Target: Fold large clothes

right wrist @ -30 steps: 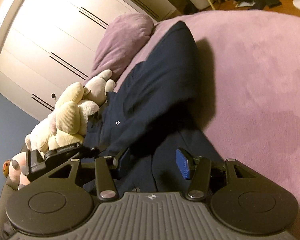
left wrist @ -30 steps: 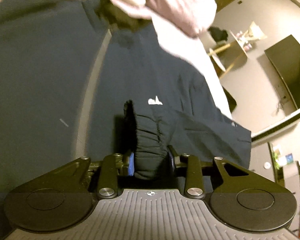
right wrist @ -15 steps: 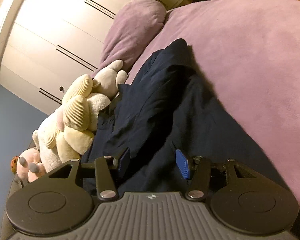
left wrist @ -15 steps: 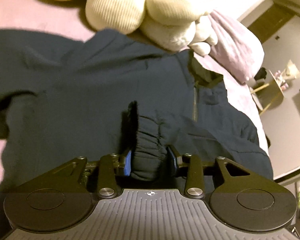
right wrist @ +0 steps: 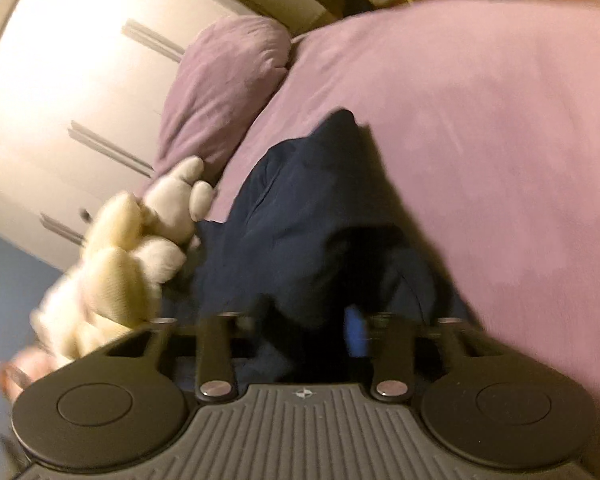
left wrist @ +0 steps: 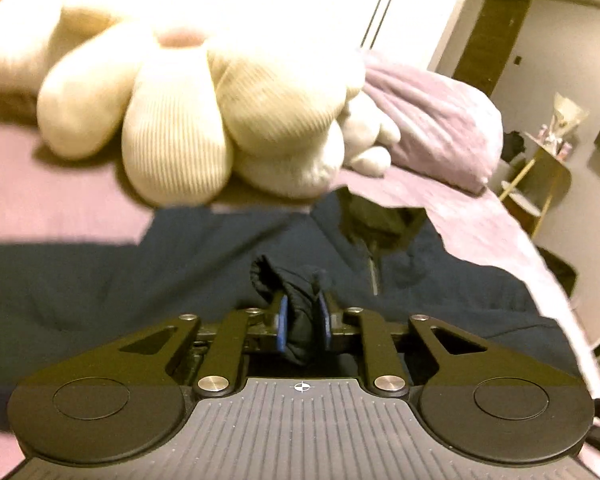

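Note:
A dark navy zip jacket (left wrist: 204,264) lies spread on a purple bed cover (left wrist: 52,200). My left gripper (left wrist: 303,320) is shut on the jacket's elastic cuff (left wrist: 300,300), held low over the jacket's chest. In the right wrist view the same jacket (right wrist: 316,220) stretches away across the bed. My right gripper (right wrist: 308,332) is low over the near part of the jacket; the view is blurred, one blue pad (right wrist: 356,330) shows, and dark fabric covers the gap between the fingers.
A cream plush toy (left wrist: 204,120) lies just beyond the jacket's collar and shows in the right wrist view (right wrist: 132,264) at the left. A purple pillow (left wrist: 432,128) sits by the white wardrobe (right wrist: 80,92). A side table (left wrist: 540,184) stands right of the bed.
My left gripper has carried the cuff toward the collar and the plush toy, and lower. My right gripper has moved forward over the jacket; its view has blurred and fabric now fills its gap.

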`<move>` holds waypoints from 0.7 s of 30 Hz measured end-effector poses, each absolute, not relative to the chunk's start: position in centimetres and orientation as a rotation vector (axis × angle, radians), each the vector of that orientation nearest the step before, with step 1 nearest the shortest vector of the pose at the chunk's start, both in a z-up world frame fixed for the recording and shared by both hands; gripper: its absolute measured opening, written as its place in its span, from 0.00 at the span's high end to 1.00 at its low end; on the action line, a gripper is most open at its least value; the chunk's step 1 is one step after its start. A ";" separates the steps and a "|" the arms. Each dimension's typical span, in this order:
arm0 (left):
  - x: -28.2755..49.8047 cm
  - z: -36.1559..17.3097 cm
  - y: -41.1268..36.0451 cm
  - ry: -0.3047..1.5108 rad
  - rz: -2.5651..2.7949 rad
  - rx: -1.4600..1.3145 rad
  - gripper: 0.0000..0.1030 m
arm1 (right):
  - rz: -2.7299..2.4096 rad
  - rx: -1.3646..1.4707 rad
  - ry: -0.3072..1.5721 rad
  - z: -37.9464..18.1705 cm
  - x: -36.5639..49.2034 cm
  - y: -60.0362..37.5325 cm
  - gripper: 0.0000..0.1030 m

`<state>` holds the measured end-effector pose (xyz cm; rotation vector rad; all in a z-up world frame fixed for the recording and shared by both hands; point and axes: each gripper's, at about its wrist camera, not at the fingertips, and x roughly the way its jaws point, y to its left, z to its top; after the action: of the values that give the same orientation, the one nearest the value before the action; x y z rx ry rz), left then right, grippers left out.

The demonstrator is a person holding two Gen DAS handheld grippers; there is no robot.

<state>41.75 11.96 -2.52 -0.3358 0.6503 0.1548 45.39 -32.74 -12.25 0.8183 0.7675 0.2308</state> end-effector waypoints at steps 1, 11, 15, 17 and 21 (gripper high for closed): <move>42.0 -2.8 11.8 0.654 0.163 -0.309 0.82 | 0.235 0.771 0.759 -11.9 45.6 -32.2 0.75; 43.2 -9.1 10.7 0.767 0.280 -0.190 0.61 | 0.167 0.312 0.699 -12.8 46.3 -27.6 0.77; 43.1 -8.8 11.2 0.768 0.331 -0.157 0.36 | 0.145 0.287 0.684 -13.2 46.9 -26.9 0.75; 42.6 -8.4 11.9 0.763 0.321 -0.173 0.31 | 0.158 0.275 0.670 -13.3 46.6 -26.7 0.69; 40.3 -7.0 13.2 0.727 0.308 -0.218 0.29 | 0.227 0.292 0.687 -12.2 44.4 -28.1 0.51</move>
<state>40.31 13.21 -7.02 -0.2177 0.7265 0.3079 44.44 -28.06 -12.21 0.2918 0.6867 0.2267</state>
